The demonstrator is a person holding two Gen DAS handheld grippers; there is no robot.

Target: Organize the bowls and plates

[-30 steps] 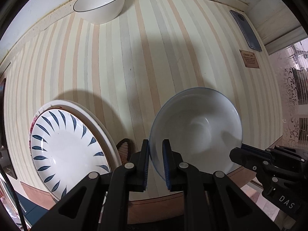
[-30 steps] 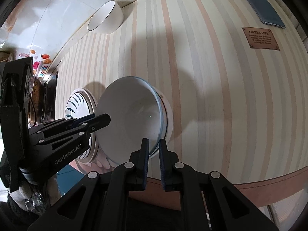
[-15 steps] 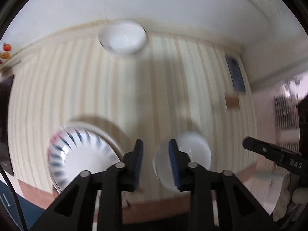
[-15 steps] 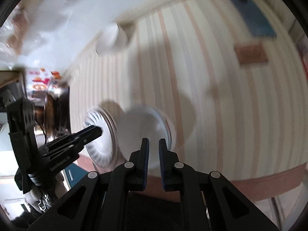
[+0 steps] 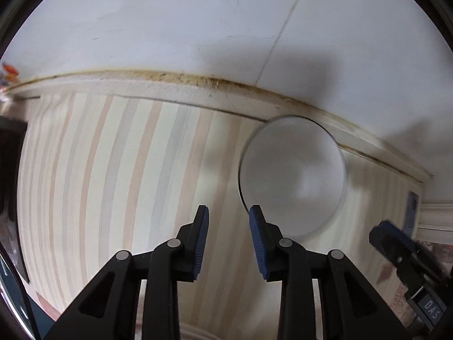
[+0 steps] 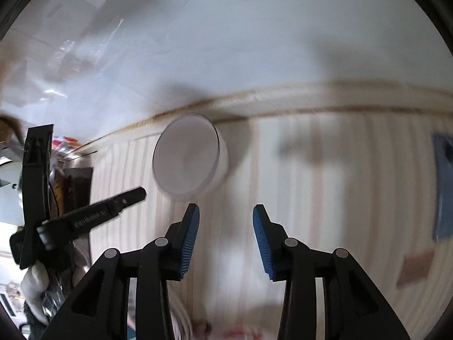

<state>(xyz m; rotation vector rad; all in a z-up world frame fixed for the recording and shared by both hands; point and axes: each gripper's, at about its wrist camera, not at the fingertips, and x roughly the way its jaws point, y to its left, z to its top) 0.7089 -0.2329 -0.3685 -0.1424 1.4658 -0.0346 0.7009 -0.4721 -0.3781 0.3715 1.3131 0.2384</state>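
Note:
A white bowl with a thin dark rim (image 5: pixel 291 175) stands on the striped tabletop (image 5: pixel 113 170) close to the back wall. My left gripper (image 5: pixel 228 236) is open and empty, its right fingertip just short of the bowl's near-left rim. In the right wrist view the same bowl (image 6: pixel 187 154) is ahead and a little left of my right gripper (image 6: pixel 225 235), which is open and empty. The left gripper (image 6: pixel 93 215) shows there at the left. The right gripper (image 5: pixel 407 257) shows at the right edge of the left view. The earlier bowl and plates are out of view.
A white tiled wall (image 5: pixel 226 42) with a stained seam (image 5: pixel 198 80) borders the table's far edge. A blue phone (image 6: pixel 444 187) and a small brown plaque (image 6: pixel 416 266) lie at the right. A dark object (image 5: pixel 11 170) sits at the left edge.
Both grippers let go of the blue-rimmed bowl, opened, and moved forward across the table to the white bowl by the wall. The patterned plates dropped out of view.

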